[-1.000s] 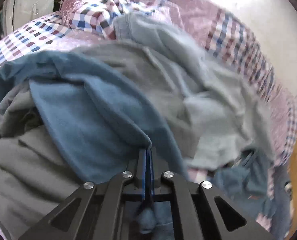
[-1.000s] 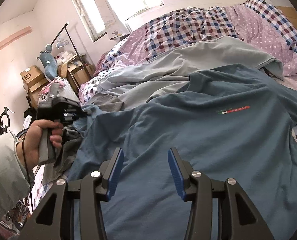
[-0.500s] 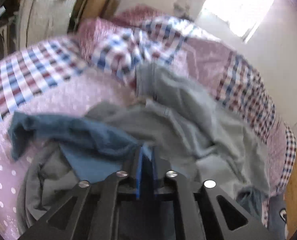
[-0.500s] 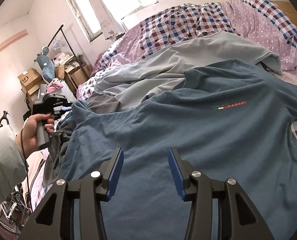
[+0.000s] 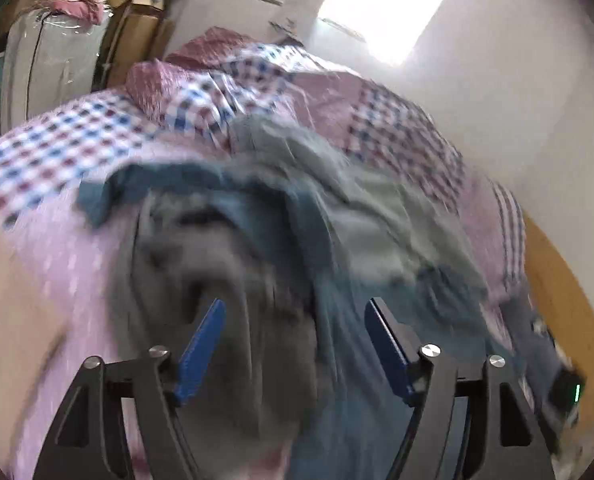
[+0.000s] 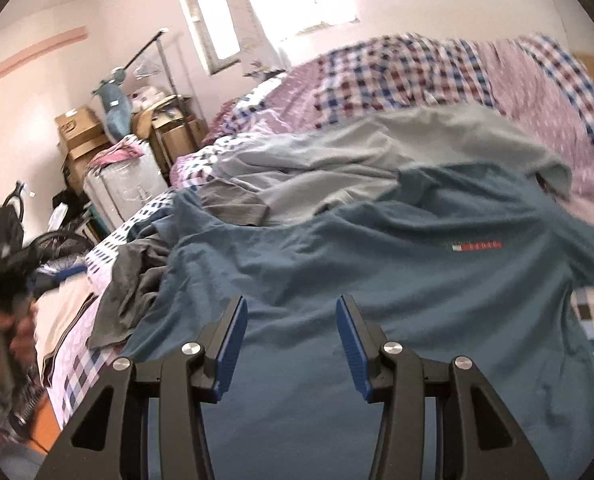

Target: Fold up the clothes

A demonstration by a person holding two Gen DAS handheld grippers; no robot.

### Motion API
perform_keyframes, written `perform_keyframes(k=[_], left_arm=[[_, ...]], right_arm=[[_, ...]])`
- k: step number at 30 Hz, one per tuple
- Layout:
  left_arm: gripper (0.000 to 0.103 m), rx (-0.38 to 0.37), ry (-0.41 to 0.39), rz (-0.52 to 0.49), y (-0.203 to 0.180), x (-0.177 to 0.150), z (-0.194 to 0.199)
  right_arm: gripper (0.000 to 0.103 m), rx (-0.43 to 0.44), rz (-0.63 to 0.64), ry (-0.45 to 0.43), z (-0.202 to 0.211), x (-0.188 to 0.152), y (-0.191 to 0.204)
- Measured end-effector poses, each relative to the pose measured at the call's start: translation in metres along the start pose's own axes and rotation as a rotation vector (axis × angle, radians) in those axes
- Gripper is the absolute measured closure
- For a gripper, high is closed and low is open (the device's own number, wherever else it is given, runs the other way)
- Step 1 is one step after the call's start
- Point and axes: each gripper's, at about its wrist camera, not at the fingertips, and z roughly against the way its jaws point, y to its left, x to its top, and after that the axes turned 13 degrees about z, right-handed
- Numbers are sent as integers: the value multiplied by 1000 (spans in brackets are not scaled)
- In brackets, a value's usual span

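Note:
A teal T-shirt with a small red and white chest logo lies spread front-up on the bed. My right gripper is open and empty just above its lower part. In the blurred left wrist view the same teal shirt lies rumpled among a dark grey garment and a light grey garment. My left gripper is open and empty above the dark grey garment. The left gripper also shows at the far left of the right wrist view, off the bed's edge.
The bed has a purple dotted and checked cover. A light grey garment and a dark grey one lie beside the teal shirt. Boxes and a wrapped bundle stand by the wall left of the bed. A wooden board edges the bed.
My left gripper was shut on the teal shirt's edge; it has opened, let the shirt go and pulled back from the bed. The right gripper stayed open above the shirt.

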Motion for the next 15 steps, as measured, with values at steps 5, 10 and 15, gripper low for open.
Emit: perform_keyframes(k=[5, 10, 15], left_arm=[[26, 11, 115, 60, 12, -74, 33], [26, 34, 154, 164, 34, -131, 57], [26, 81, 195, 320, 76, -176, 67]], right_arm=[[50, -3, 114, -56, 36, -4, 41], [43, 12, 121, -62, 65, -32, 72], [42, 52, 133, 9, 82, -66, 104]])
